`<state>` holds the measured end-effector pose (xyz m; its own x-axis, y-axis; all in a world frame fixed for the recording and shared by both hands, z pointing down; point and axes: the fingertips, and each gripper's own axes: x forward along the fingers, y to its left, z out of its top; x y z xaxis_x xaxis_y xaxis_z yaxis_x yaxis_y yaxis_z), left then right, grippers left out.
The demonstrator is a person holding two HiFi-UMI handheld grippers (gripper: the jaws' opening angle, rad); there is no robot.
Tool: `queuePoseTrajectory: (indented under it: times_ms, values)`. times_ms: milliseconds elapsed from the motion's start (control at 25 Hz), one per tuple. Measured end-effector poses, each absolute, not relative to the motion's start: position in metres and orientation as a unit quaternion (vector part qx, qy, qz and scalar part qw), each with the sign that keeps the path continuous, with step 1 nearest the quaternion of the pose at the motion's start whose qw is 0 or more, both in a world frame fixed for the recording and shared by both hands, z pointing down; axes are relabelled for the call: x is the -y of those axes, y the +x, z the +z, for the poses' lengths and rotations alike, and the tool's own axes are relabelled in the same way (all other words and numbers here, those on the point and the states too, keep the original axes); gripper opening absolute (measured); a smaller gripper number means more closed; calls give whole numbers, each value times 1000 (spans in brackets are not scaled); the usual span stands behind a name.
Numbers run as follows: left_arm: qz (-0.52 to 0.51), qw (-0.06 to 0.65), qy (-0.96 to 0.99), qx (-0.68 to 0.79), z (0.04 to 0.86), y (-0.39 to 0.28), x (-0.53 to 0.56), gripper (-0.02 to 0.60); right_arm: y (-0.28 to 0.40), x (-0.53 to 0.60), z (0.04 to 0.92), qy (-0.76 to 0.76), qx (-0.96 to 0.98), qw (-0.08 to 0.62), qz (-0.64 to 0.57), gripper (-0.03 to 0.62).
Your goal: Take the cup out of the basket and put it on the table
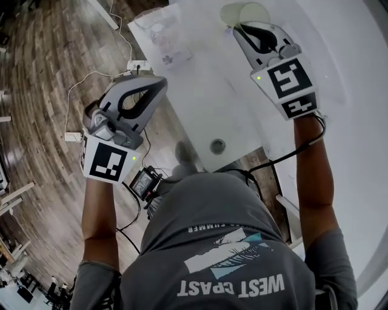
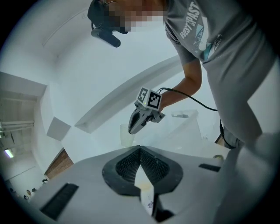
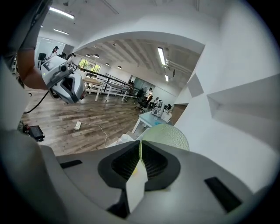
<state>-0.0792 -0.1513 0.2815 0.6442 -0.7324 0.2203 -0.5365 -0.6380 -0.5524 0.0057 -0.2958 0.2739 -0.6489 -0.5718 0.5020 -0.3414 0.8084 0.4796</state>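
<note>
A pale green cup (image 1: 248, 10) stands upright on the white table (image 1: 230, 97) at its far side. My right gripper (image 1: 245, 25) is shut on the cup's rim; in the right gripper view the thin cup wall (image 3: 166, 136) runs between the closed jaws (image 3: 140, 146). The left gripper view shows the same cup (image 2: 126, 135) under the right gripper (image 2: 131, 129). My left gripper (image 1: 161, 81) hangs by the table's left edge, shut and holding nothing (image 2: 140, 151). A clear plastic basket (image 1: 159, 33) lies at the table's far left corner, left of the cup.
A round metal grommet (image 1: 217, 146) sits in the table near its front edge. On the wooden floor to the left lie a white power strip (image 1: 138, 65), cables and a black device (image 1: 144, 183). A white wall runs along the table's right side.
</note>
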Motion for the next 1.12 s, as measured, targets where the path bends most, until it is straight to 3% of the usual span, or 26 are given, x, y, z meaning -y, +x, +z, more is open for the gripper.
queuePoseTrajectory:
  times_ms: [400,1120]
  values:
    - [-218,232,-876,-362,280,-88,142,9,-23,241,233,234,900,296,-216,29]
    - [-221,226,-871,-375,289,-103,122,9,-58,186,269,192,910,305,-205,29]
